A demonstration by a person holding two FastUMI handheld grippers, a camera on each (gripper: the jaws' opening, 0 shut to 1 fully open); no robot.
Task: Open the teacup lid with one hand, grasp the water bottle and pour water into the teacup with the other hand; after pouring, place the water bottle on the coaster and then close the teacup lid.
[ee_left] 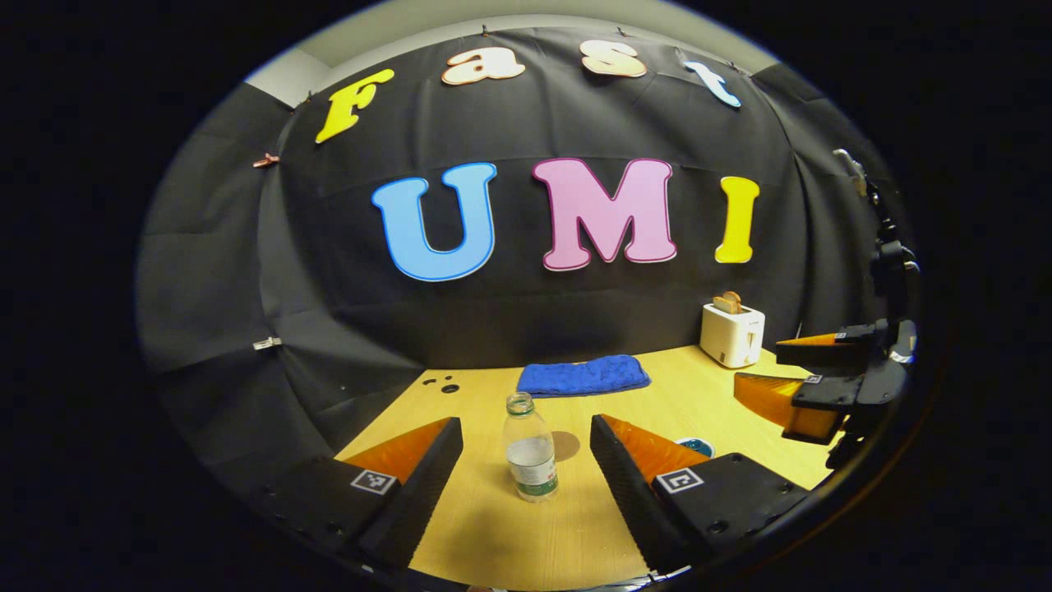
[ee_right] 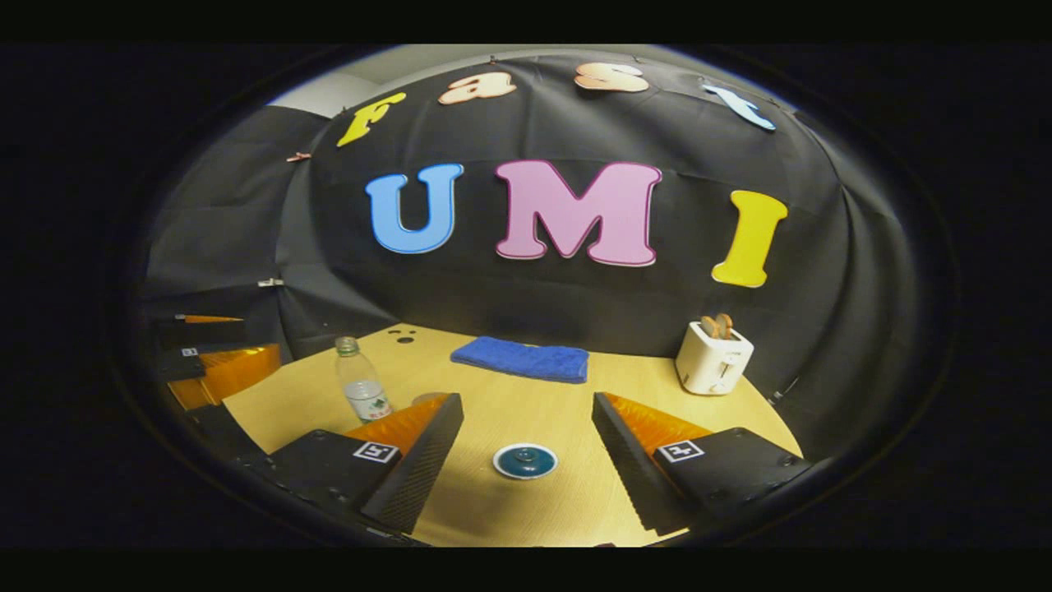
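Two grippers, fingers spread wide and empty, hover over the wooden table (ee_left: pixel 493 526) inside a black-draped booth.

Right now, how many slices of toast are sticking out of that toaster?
2, side by side in the slots atop the toaster at the table's back right corner; toast hidden inside can't be ruled out.

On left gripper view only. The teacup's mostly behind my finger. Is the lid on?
Observer: Yes. In the right gripper view the lid sits closed on the teacup.
Operator: Where's the right gripper relative to it?
Observer: The right gripper is open; the teacup sits centred ahead between its fingers, untouched.
Operator: And the bottle from that side?
Observer: The water bottle stands upright beyond that gripper's left-hand finger, apart from the teacup.
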